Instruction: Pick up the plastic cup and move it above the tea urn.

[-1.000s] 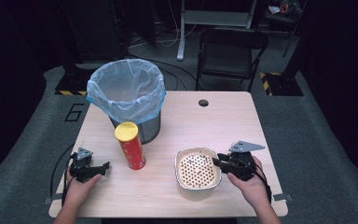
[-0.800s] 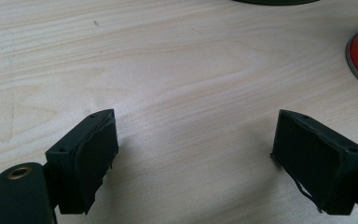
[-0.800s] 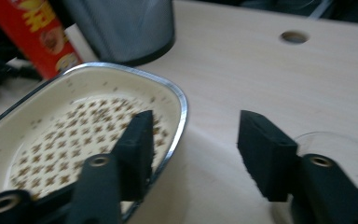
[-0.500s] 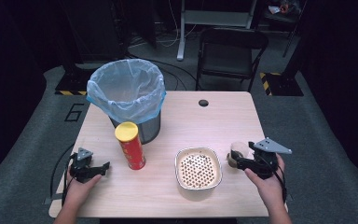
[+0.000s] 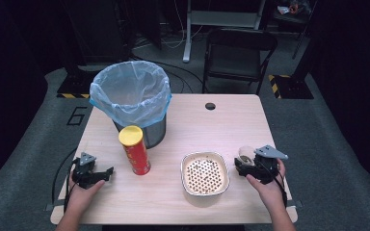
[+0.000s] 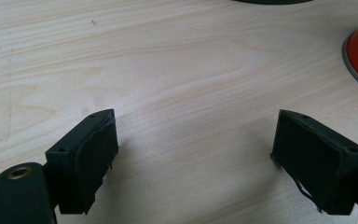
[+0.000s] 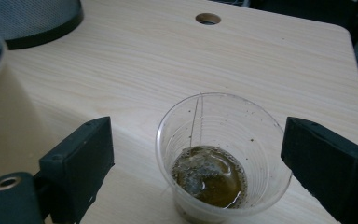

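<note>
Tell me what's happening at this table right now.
A person holds a gripper in each hand. The right gripper has just been opening its jaws around a clear plastic cup with brownish dregs, standing on the table beside a perforated metal bowl. The left gripper rests open near a red chip can, in front of a bag-lined bin.

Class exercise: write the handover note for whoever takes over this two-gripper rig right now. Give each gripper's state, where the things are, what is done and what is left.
Right gripper: jaws have just been opening; they stand wide either side of the clear plastic cup, not pressing it.
Left gripper: open, nothing between its jaws, low over the table left of the red can.
Cup: upright on the table, right of the strainer bowl, with a little brown liquid at the bottom.
Lined bin: behind the can.
Done: cup set down.
Left: probably clearing the things into the bin; unsure.
</note>
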A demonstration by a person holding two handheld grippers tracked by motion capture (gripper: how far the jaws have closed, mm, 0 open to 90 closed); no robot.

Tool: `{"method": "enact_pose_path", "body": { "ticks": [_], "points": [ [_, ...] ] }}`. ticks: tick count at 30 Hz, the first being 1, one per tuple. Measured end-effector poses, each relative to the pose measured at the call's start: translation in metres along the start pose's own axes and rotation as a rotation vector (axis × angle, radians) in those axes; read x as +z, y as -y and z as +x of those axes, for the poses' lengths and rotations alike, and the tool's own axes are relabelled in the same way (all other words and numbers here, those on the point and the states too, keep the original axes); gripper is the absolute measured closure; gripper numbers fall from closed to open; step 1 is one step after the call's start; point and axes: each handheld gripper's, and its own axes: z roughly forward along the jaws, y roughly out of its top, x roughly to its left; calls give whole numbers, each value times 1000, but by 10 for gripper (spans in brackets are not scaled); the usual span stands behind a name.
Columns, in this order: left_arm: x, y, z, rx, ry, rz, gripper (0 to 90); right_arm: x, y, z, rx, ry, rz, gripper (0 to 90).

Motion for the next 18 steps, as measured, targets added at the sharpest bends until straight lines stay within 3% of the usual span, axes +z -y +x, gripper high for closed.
{"method": "enact_pose_path", "body": {
  "ticks": [5, 8, 13, 18],
  "points": [
    [0, 1, -1, 2, 4, -4, 136, -1, -2, 0, -13, 41, -20, 92],
    [-2, 0, 0, 9, 12, 14, 136, 0, -1, -3, -6, 31, -22, 92],
    [-1, 1, 0, 10, 8, 3, 136, 14, 9, -11, 5, 36, 56, 91],
    [-1, 1, 0, 7, 8, 2, 136, 29, 18, -13, 4, 10, 105, 177]
  ]
}}
